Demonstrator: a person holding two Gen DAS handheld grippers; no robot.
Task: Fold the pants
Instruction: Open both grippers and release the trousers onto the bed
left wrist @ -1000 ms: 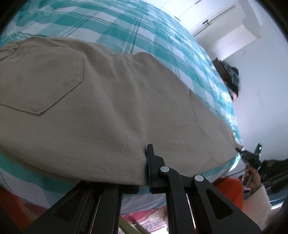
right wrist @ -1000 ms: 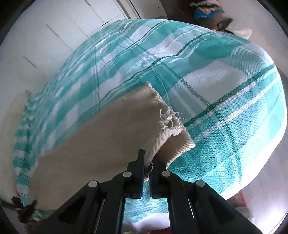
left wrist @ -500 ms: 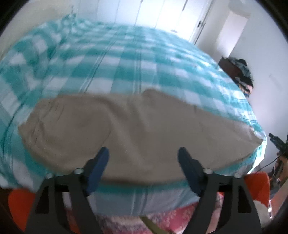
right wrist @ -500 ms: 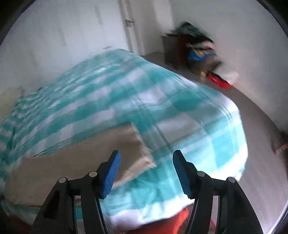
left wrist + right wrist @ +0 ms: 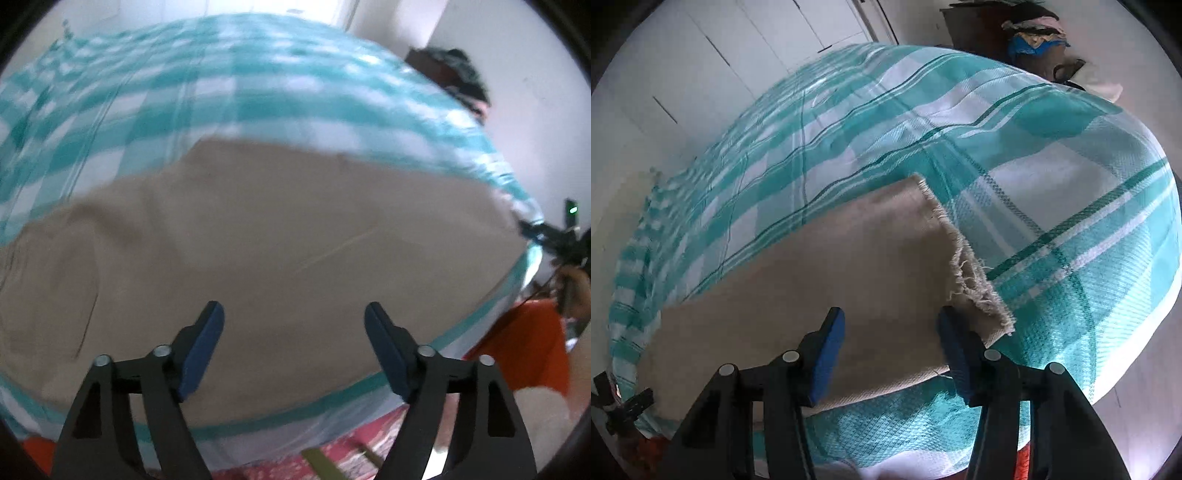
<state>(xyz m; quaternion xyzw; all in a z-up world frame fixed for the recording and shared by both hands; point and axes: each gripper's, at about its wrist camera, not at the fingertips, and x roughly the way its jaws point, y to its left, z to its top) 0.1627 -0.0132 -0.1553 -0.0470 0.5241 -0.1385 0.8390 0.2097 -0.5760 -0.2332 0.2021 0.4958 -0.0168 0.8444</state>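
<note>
Beige pants (image 5: 280, 236), one pair, lie along the bed's (image 5: 258, 96) near edge, long axis left to right, just ahead of the spread, empty left gripper (image 5: 294, 345).

Right wrist view: the frayed hem (image 5: 975, 273) sits just ahead of the spread right gripper (image 5: 891, 349), the nearer one for lifting the cuff end.

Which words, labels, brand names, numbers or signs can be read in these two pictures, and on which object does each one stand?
None can be read.
The beige pants show no label or tag, only a frayed hem and, in the blurred left view, a pocket seam.
The teal checked bedcover carries only its woven pattern.
The left gripper and right gripper, jaws apart, bear no markings.
</note>
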